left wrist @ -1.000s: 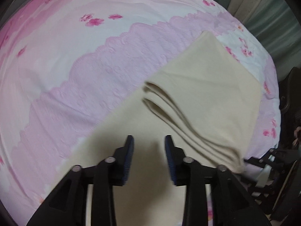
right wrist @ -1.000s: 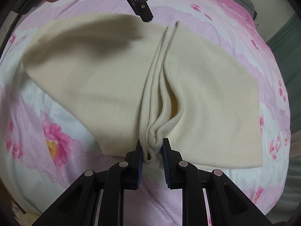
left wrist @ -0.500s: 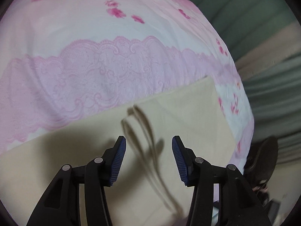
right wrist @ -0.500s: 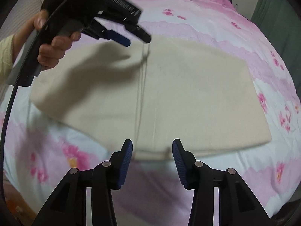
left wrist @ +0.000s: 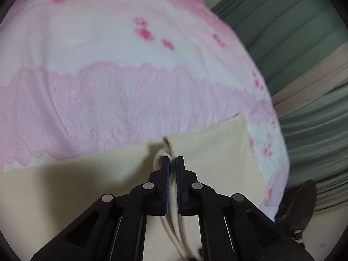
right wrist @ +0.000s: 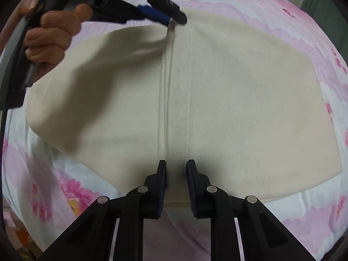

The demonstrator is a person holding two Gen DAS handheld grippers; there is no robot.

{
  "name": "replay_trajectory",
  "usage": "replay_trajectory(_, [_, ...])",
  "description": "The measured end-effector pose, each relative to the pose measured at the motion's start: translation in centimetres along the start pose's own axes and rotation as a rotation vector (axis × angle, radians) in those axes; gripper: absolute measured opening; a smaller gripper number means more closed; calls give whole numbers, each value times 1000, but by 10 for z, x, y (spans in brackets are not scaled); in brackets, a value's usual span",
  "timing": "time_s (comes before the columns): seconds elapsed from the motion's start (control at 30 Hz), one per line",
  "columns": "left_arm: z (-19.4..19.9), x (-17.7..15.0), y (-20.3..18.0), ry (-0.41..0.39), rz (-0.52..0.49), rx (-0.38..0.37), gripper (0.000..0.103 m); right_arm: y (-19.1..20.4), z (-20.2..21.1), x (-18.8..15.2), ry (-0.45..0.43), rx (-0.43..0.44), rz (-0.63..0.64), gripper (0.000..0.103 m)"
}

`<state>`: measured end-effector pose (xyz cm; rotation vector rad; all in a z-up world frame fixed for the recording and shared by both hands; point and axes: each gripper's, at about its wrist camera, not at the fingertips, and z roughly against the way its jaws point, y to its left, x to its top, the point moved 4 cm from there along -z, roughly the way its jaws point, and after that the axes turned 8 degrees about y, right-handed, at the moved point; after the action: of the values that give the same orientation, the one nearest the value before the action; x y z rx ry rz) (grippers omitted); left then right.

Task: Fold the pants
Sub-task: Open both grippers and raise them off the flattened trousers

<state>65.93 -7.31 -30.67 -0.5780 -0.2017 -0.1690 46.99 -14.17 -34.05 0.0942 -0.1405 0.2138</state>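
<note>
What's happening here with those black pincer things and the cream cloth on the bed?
A person is folding cream pants on a pink flowered bedspread with two hand-held tongs. The left tongs have just closed and pinch the folded edge at the far side. The right tongs have been closing over the same fold at the near edge, the cloth between their pads, which do not yet clearly press it.

Black linkage tool [left wrist: 173, 163] with silver rivets, blue pads [right wrist: 162, 187].
</note>
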Motion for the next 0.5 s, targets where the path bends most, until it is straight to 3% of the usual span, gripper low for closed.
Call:
replay_trajectory(0.07, [6, 11, 7, -43, 6, 57, 2, 4, 2, 1, -4, 11, 8, 15])
replay_trajectory(0.13, [1, 18, 17, 6, 24, 92, 2, 11, 1, 1, 9, 66, 6, 12])
replay_trajectory(0.17, [3, 17, 15, 18, -3, 100, 2, 16, 0, 2, 14, 87, 17, 10])
replay_trajectory(0.23, [16, 8, 5, 10, -100, 191, 3, 29, -2, 1, 43, 119, 57, 10])
replay_trajectory(0.3, [35, -8, -4, -1, -202, 278, 13, 37, 5, -4, 57, 134, 51, 12])
replay_trajectory(0.33, [46, -17, -6, -4, -239, 313, 16, 37, 10, -5, 52, 129, 47, 22])
replay_trajectory(0.37, [57, -28, -10, -10, -273, 343, 23, 37, 18, -8, 46, 115, 36, 40])
replay_trajectory(0.4, [68, -39, -12, -18, -292, 363, 30, 37, 27, -13, 35, 104, 24, 48])
replay_trajectory(0.43, [81, -49, -9, -29, -299, 375, 34, 36, 37, -16, 13, 96, 17, 53])
replay_trajectory(0.5, [108, -76, -8, -59, -286, 381, 49, 28, 52, -16, -18, 61, 18, 53])
